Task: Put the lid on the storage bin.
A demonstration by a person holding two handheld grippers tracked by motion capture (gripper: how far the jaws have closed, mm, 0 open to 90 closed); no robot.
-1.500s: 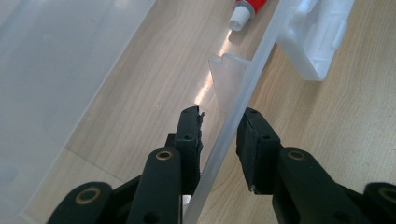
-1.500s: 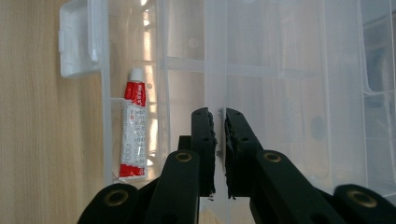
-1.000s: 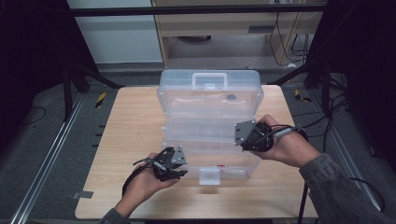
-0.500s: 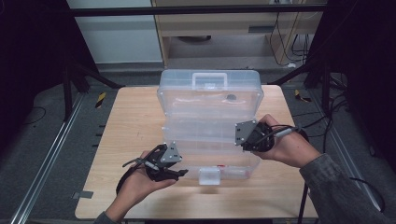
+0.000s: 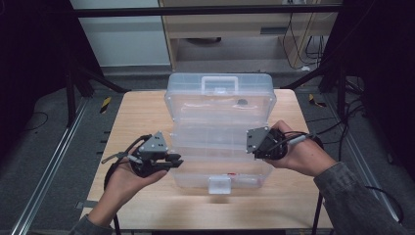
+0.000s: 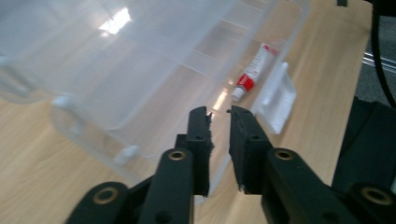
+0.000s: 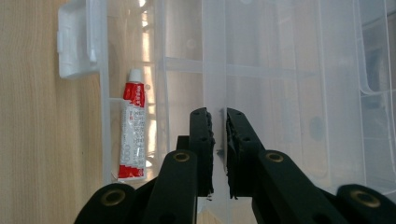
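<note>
Clear, thin plastic makes up the organiser box (image 5: 220,132), which lies open in the middle of the wooden table (image 5: 137,112), its lid with the handle (image 5: 220,83) standing toward the far side and its white latch (image 5: 219,184) hanging at the near edge.

At the left, the left gripper (image 5: 172,161) hovers just beside the box's near-left wall; its jaws have just been closing and now stand narrow, with only a slim gap and, in the left gripper view (image 6: 219,116), the thin edge of the tray in front of that gap; whether the pads press it cannot be told.

Inside the near compartment lies a small red-and-white tube (image 7: 132,130).

At the right, the right gripper (image 7: 218,116) is clamped on a thin translucent wall of the inner tray (image 7: 212,70), jaws nearly together.

The box looks light but flexible and slick: it would likely bow or twist if lifted from one side, so thin rims and dividers are the sensible places to pinch, one at each end. The walls seem prone to cracking under hard squeezing, and the loose tube would probably slide when the tray tilts.
</note>
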